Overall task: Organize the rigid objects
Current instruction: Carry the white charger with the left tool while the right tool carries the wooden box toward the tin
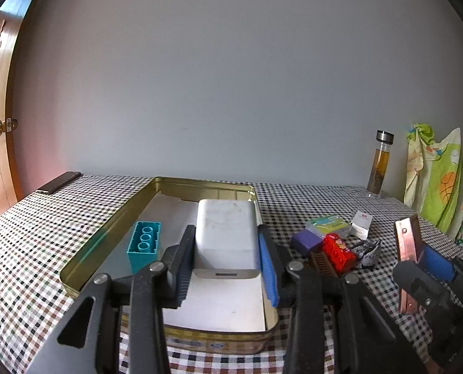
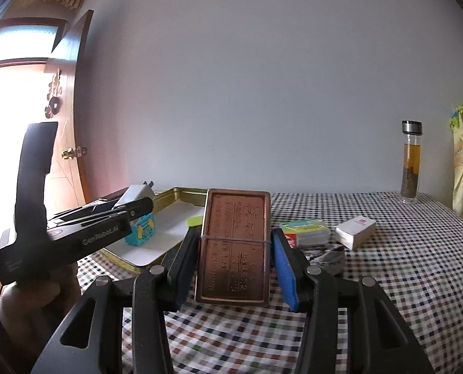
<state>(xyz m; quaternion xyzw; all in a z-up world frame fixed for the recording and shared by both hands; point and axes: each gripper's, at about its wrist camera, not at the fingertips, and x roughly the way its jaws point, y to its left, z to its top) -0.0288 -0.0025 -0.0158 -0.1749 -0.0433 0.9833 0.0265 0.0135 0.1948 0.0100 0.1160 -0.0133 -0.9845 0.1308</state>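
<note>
My left gripper [image 1: 224, 251] is shut on a white power adapter [image 1: 226, 237], held above an open gold tin [image 1: 106, 233] lined with white paper. A teal building block [image 1: 144, 246] stands inside the tin at its left. My right gripper [image 2: 235, 257] is shut on a copper-coloured embossed tin lid [image 2: 234, 246] with an elastic band around it, held above the checked tablecloth. In the left wrist view the right gripper [image 1: 418, 268] shows at the right with the lid [image 1: 406, 249] seen edge-on. The left gripper [image 2: 131, 208] with the adapter [image 2: 136, 194] appears at the left of the right wrist view.
Right of the tin lie a purple block [image 1: 306, 240], a red packet [image 1: 337, 252], a green-and-white box [image 1: 328, 224], a small white box [image 1: 361, 222] and a patterned ceramic piece [image 1: 368, 251]. A tea bottle [image 1: 379, 163] and green cloth [image 1: 434, 180] stand at the back right. A dark flat bar [image 1: 60, 182] lies far left.
</note>
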